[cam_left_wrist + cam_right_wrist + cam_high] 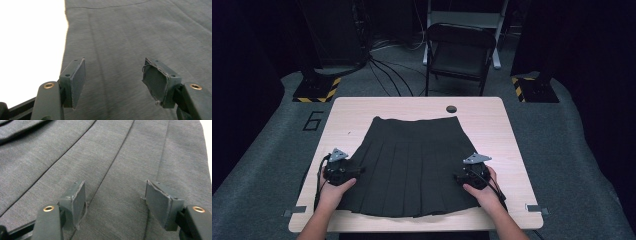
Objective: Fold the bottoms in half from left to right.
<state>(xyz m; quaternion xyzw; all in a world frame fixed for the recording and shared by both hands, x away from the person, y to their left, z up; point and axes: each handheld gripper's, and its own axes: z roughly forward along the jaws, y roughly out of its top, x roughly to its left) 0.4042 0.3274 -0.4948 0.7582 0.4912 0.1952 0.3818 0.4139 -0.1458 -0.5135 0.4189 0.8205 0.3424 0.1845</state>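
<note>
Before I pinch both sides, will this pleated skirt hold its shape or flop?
The pleated skirt lies flat and thin on the table, so it will probably droop between the left gripper and right gripper. Its soft knit-looking surface likely grips well, though pleats may splay open.

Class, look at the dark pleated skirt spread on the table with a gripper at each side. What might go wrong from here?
1. Both the left gripper and right gripper stand open over the skirt; closing may pinch only the top layer, or nothing.
2. The hem reaches close to the table front edge, so a tug toward the person could slide it off.
3. Uneven lifting may disturb the pleats.
</note>
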